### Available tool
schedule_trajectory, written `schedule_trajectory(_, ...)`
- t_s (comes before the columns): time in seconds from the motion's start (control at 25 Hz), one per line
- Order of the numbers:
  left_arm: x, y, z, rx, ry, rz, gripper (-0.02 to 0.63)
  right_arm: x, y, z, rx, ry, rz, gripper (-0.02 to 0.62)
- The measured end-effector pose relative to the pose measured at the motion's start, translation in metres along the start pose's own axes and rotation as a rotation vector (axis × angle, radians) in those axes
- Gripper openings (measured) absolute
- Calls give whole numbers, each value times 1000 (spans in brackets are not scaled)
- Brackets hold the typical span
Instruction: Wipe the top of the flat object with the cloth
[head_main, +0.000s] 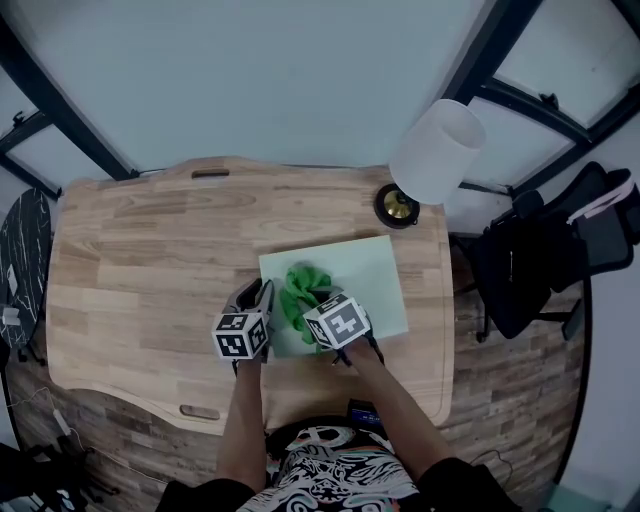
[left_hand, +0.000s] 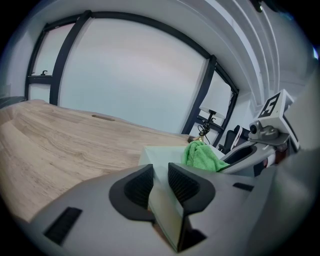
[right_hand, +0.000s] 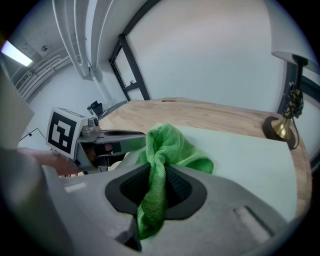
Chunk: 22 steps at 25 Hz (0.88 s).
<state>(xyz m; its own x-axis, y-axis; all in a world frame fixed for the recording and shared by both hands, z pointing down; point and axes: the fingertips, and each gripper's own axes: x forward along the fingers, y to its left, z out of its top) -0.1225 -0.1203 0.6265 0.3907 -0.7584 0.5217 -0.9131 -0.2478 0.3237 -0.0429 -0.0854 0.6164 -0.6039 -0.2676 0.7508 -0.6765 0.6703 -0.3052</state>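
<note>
A: Fingers (left_hand: 136, 189) on left gripper (left_hand: 159, 184)?
B: Clamping near edge of board (head_main: 375, 265), lying flat on table (head_main: 140, 260).
A: Right gripper (right_hand: 159, 186)?
B: Pinching green cloth (right_hand: 172, 145) tight, resting it on board's top beside left gripper.

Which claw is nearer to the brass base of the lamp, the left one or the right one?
Right. The right claw holds the green cloth on the mat, nearer the lamp base; the left claw clamps the mat's left edge, farther from it.
</note>
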Motion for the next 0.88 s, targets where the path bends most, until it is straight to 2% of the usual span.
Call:
schedule_trajectory(0.36, 1, 0, 1, -1, -5, -11, 95, -24, -42, -14, 96, -29, -38, 72)
schedule_trajectory(0.52, 1, 1, 0, -1, -4, -22, 95, -48, -84, -23, 233, -103, -101, 72)
schedule_trajectory(0.6, 2, 3, 2, -2, -5, -24, 95, -57, -101, -26, 270, -123, -138, 72)
schedule_trajectory(0.8, 1, 5, 0, -69, 33, -40, 95, -64, -107, -29, 260, -141, -195, 72)
schedule_trajectory(0.88, -3, 4, 0, -37, 64, -46, 95, -70, -100, -30, 224, -166, -205, 72)
